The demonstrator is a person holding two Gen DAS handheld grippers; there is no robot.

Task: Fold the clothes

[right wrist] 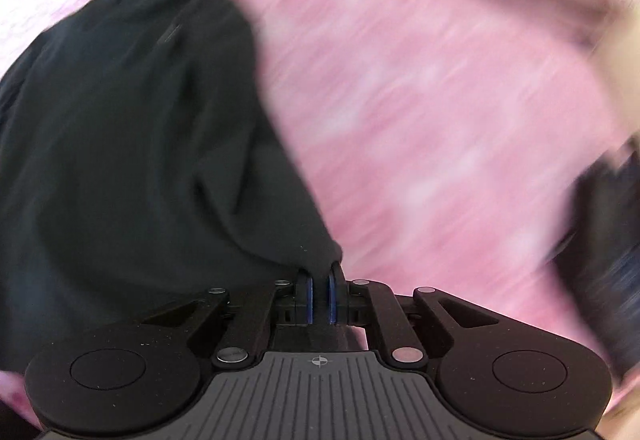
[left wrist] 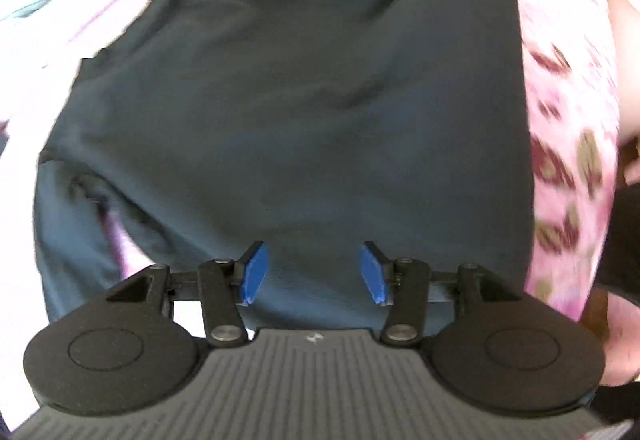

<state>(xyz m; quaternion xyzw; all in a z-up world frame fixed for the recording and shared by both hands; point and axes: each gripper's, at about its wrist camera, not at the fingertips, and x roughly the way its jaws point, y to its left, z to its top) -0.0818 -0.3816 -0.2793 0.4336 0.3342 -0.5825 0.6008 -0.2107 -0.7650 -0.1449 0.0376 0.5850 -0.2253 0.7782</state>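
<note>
While the dark shirt [left wrist: 288,112] lies spread on the pink bedcover [right wrist: 420,112], the right gripper [right wrist: 320,294] pinches its near corner between closed fingers. Above the cloth, the left gripper [left wrist: 314,272] hangs with fingers apart, holding nothing.

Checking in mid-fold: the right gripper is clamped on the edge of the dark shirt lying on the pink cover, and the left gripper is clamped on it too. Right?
Not quite. The left gripper is open: in the left wrist view its blue pads stand apart above the dark fabric shirt, gripping nothing. The right gripper is indeed clamped on the shirt's edge, on the pink bed cover.
</note>
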